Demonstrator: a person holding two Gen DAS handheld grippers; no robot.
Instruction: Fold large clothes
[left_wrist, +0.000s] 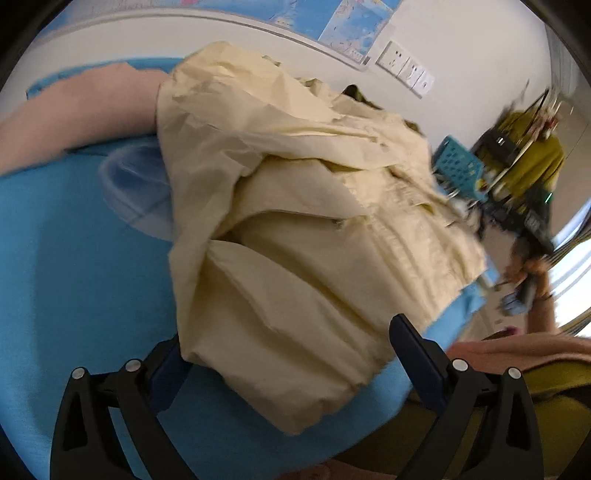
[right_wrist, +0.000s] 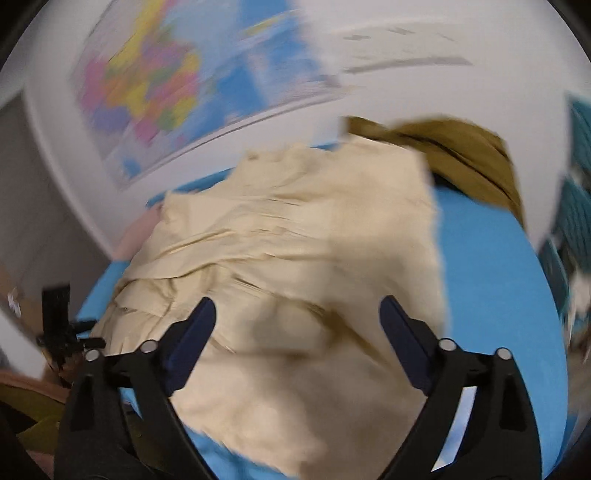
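My left tool (left_wrist: 291, 354) and right tool (right_wrist: 295, 328) both gape wide, gripping nothing, poised over the cream garment (left_wrist: 295, 206) bunched on the blue table (left_wrist: 74, 277), ready to pinch edges for folding.

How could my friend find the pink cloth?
Start at the blue table under the wall map. The big cream jacket lies in its middle; the pink cloth pokes out from behind it. It is the only pale pink thing, smoother than the crumpled jacket.
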